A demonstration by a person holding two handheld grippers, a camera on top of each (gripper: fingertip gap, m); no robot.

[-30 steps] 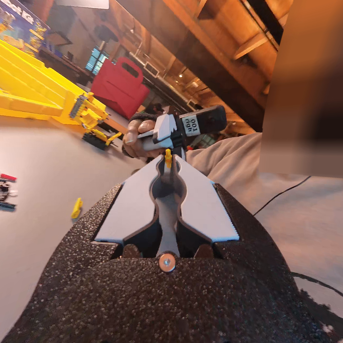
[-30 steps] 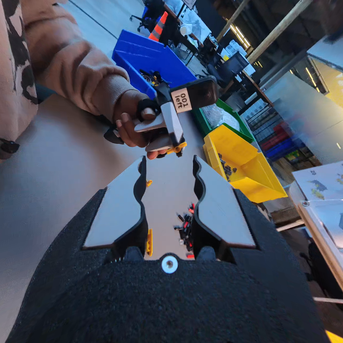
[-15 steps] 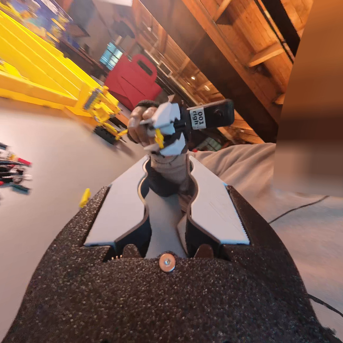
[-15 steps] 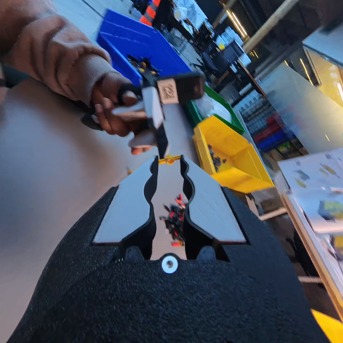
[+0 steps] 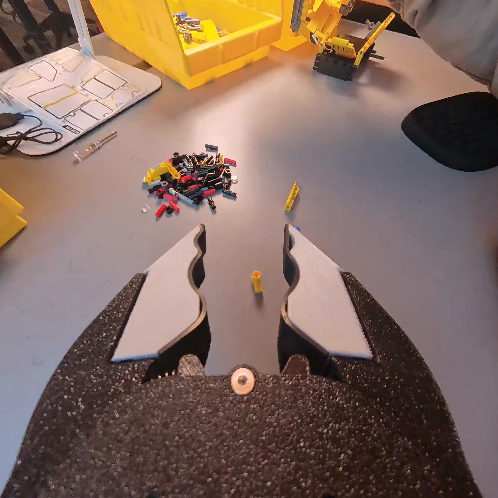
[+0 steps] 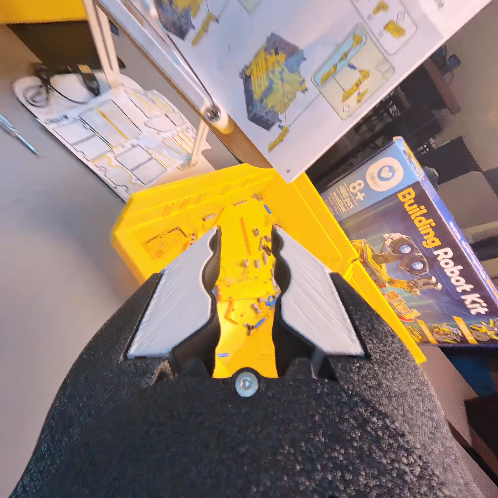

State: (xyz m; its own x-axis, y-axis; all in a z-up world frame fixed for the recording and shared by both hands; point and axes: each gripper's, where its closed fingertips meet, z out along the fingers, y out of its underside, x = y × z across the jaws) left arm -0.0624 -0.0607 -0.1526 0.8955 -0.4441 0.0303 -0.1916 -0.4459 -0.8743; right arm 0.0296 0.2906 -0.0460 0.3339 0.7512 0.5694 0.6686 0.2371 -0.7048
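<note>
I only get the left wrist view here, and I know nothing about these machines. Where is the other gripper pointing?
Observer: The right gripper points down into a yellow bin with small loose parts scattered inside.
Operator: Is it holding anything?
Observer: No. Its fingers stand apart with nothing between them, above the parts.
Operator: Anything near that bin I can't see?
Observer: A blue kit box with a yellow robot pictured on it stands right beside the bin.
Operator: And above?
Observer: An instruction sheet on a stand hangs over the bin, showing drawings of a yellow and dark model.
</note>
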